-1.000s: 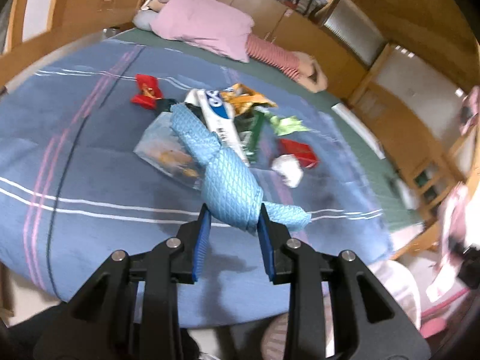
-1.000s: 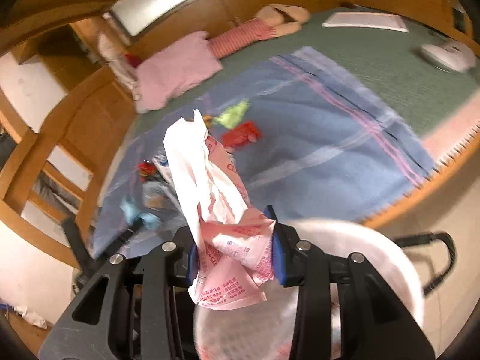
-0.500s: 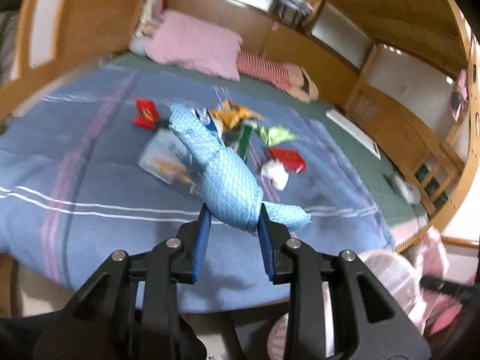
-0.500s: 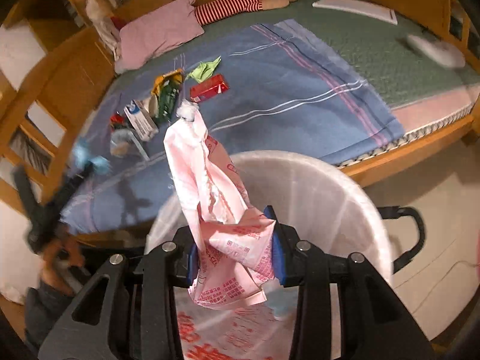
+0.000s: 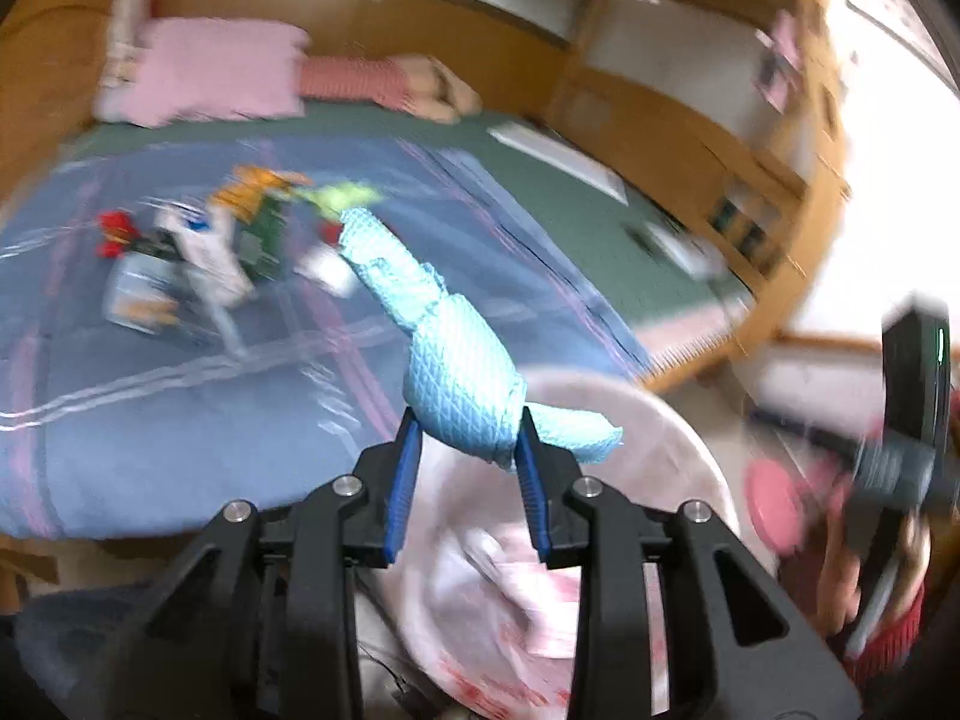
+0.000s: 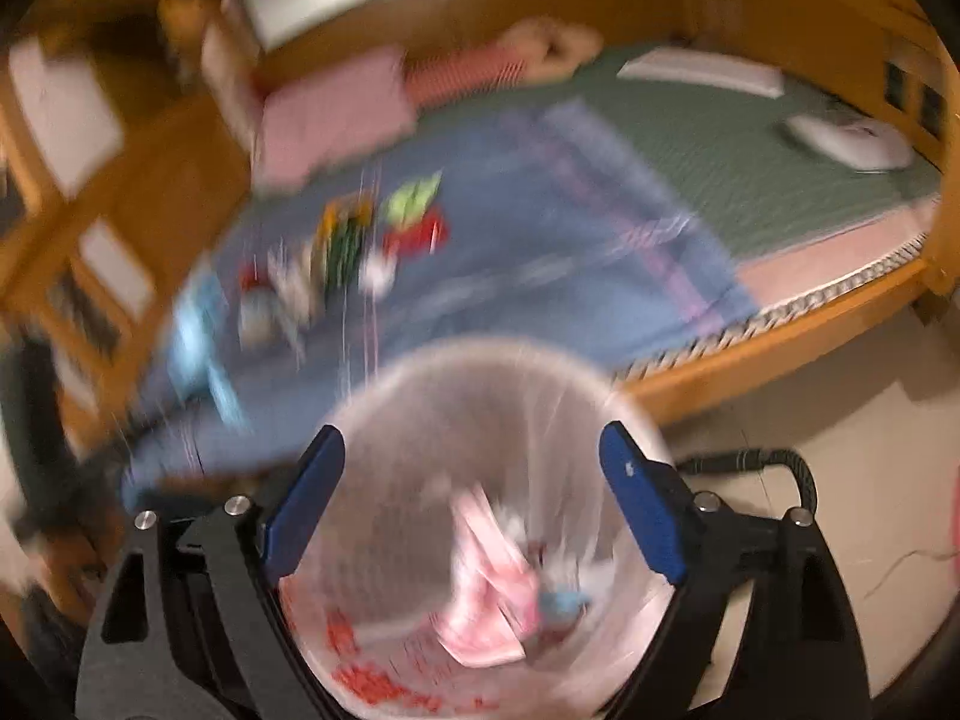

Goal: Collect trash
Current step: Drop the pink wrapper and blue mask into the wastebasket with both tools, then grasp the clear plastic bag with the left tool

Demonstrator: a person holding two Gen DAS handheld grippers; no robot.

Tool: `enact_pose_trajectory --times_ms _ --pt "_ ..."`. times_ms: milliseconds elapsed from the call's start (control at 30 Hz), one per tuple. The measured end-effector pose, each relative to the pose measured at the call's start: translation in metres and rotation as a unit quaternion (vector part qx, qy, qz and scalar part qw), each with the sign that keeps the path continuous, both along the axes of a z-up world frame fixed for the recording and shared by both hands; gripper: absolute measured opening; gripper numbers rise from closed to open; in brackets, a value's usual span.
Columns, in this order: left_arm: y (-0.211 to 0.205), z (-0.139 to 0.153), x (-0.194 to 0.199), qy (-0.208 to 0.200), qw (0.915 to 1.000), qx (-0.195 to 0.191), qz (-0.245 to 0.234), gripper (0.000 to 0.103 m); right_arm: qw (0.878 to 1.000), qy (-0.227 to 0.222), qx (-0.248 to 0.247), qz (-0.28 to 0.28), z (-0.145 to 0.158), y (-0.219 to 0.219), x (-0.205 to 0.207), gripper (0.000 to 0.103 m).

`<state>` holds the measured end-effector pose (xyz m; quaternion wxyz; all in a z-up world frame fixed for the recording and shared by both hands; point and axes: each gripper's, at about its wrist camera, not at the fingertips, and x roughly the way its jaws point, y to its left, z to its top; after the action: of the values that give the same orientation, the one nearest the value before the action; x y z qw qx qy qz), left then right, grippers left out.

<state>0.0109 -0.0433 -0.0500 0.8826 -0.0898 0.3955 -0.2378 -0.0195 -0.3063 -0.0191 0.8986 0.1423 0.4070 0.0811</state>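
We are gripping the blue cloth (image 5: 462,384) in our left tool (image 5: 467,468) over the bin's rim (image 5: 678,420). Our right tool (image 6: 474,504) is opening, nothing between its pads; the pink wrapper (image 6: 486,594) is lying inside the bin (image 6: 384,420).

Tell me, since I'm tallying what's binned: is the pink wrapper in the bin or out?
In. The pink wrapper lies inside the white bin, below the right claw, whose jaws are opening with nothing between them.
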Motion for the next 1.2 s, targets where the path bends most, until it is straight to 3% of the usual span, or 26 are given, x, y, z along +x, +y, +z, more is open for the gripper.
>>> enact_pose_trajectory --times_ms 67,100,167,200,267,333,433,500,567,633,733,833,867,933,1000,1067,1133,1200 --pt "-0.021 -0.009 -0.007 0.022 0.9973 -0.008 -0.070 0.036 0.999 -0.032 0.022 -0.030 0.014 -0.018 -0.005 0.090" --pt "-0.033 -0.014 -0.010 0.035 0.9936 -0.008 -0.107 0.044 0.998 -0.047 0.029 -0.043 0.019 -0.025 -0.007 0.092" --pt "-0.051 -0.022 -0.018 0.040 0.9877 0.012 -0.151 0.091 0.996 -0.062 0.037 -0.058 0.026 -0.036 -0.008 0.095" --pt "-0.055 -0.024 -0.021 0.029 0.9882 0.029 -0.147 0.094 0.995 -0.065 0.043 -0.062 0.026 -0.039 -0.008 0.098" --pt "-0.060 -0.025 -0.022 0.000 0.9884 0.076 -0.131 0.094 0.994 -0.065 0.047 -0.076 0.025 -0.045 -0.008 0.100" --pt "-0.050 -0.023 -0.017 -0.018 0.9906 0.094 -0.098 0.095 0.992 -0.074 0.039 -0.093 0.024 -0.048 -0.008 0.100" --pt "-0.016 -0.019 0.009 -0.022 0.9952 0.095 -0.008 0.099 0.981 -0.137 -0.034 -0.132 0.035 -0.038 -0.017 0.100" --pt "0.011 -0.020 0.032 -0.010 0.9955 0.080 0.049 0.099 0.972 -0.177 -0.087 -0.124 0.041 -0.021 -0.018 0.100" --pt "0.037 -0.022 0.056 0.001 0.9917 0.069 0.109 0.099 0.968 -0.199 -0.102 -0.112 0.043 -0.007 -0.013 0.100" --pt "0.069 -0.029 0.086 0.016 0.9837 0.070 0.165 0.099 0.974 -0.185 -0.096 -0.087 0.044 0.003 0.001 0.100" --pt "0.113 -0.045 0.128 0.040 0.9693 0.064 0.234 0.099 0.988 -0.142 -0.044 -0.033 0.039 0.012 0.031 0.100" --pt "0.154 -0.064 0.164 0.067 0.9458 0.058 0.312 0.099 0.997 -0.079 -0.003 0.000 0.028 0.026 0.070 0.100" --pt "0.166 -0.069 0.177 0.066 0.9326 0.071 0.347 0.099 0.998 -0.059 0.002 0.006 0.025 0.033 0.085 0.100" --pt "0.180 -0.073 0.189 0.054 0.9159 0.096 0.386 0.099 0.999 -0.035 0.007 0.011 0.021 0.047 0.106 0.100" --pt "0.187 -0.080 0.206 0.043 0.9075 0.122 0.400 0.099 0.999 -0.024 0.018 0.025 0.019 0.063 0.120 0.100" --pt "0.191 -0.091 0.220 0.056 0.9131 0.122 0.385 0.099 0.999 -0.022 0.017 0.045 0.017 0.084 0.127 0.100" --pt "0.194 -0.103 0.231 0.077 0.9269 0.079 0.359 0.099 0.998 -0.018 -0.003 0.066 0.014 0.104 0.131 0.100" --pt "0.190 -0.108 0.238 0.087 0.9297 0.096 0.345 0.097 0.997 -0.008 -0.022 0.073 0.006 0.118 0.135 0.100"
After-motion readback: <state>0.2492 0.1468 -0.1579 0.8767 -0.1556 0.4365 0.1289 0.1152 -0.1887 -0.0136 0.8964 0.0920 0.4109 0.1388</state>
